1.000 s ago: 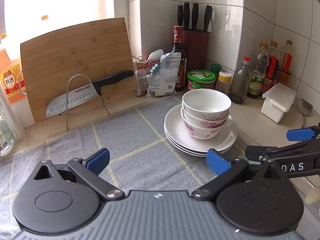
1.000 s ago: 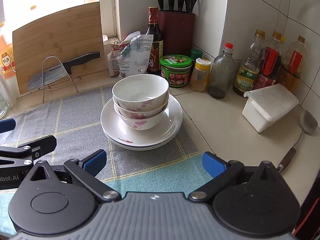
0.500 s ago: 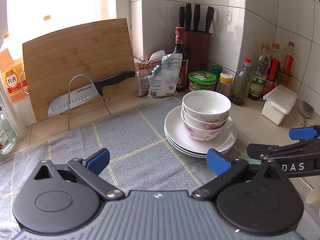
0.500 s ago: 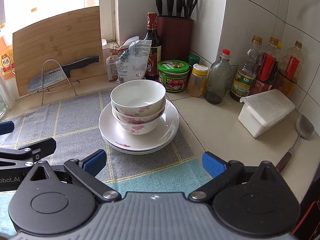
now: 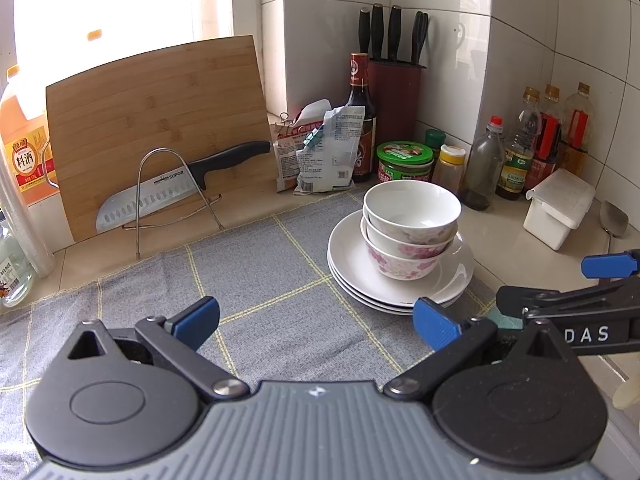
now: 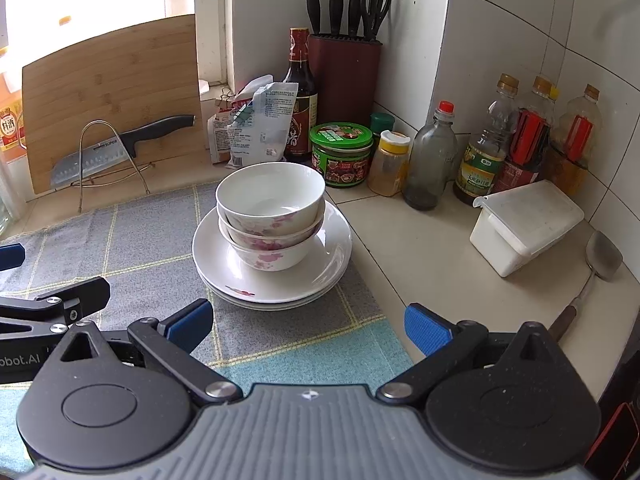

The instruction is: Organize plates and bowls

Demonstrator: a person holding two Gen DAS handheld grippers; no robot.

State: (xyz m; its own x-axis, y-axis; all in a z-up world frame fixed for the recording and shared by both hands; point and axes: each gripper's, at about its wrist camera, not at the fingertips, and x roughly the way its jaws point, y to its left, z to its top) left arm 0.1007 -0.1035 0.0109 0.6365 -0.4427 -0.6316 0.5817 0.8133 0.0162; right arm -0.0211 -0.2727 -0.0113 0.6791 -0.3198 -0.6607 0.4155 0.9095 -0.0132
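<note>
Three white bowls with pink flowers (image 5: 410,228) (image 6: 270,216) are nested on a stack of white plates (image 5: 352,264) (image 6: 216,256) at the right edge of a grey checked cloth (image 5: 256,280) (image 6: 132,240). My left gripper (image 5: 316,320) hovers open over the cloth, short of the stack, with nothing between its blue pads. My right gripper (image 6: 308,326) is open too, just in front of the plates; its fingers also show at the right edge of the left wrist view (image 5: 608,266).
A bamboo cutting board (image 5: 160,128) and a knife on a wire rack (image 5: 176,188) stand at the back left. Snack bags (image 5: 320,148), a knife block (image 6: 344,68), jars and bottles (image 6: 480,152) line the wall. A white lidded box (image 6: 524,220) and a spatula (image 6: 592,276) lie right.
Both grippers have drawn back and risen slightly from the stack, so the bowls and plates look a little smaller and farther. Both stay open; nothing on the counter moved.
</note>
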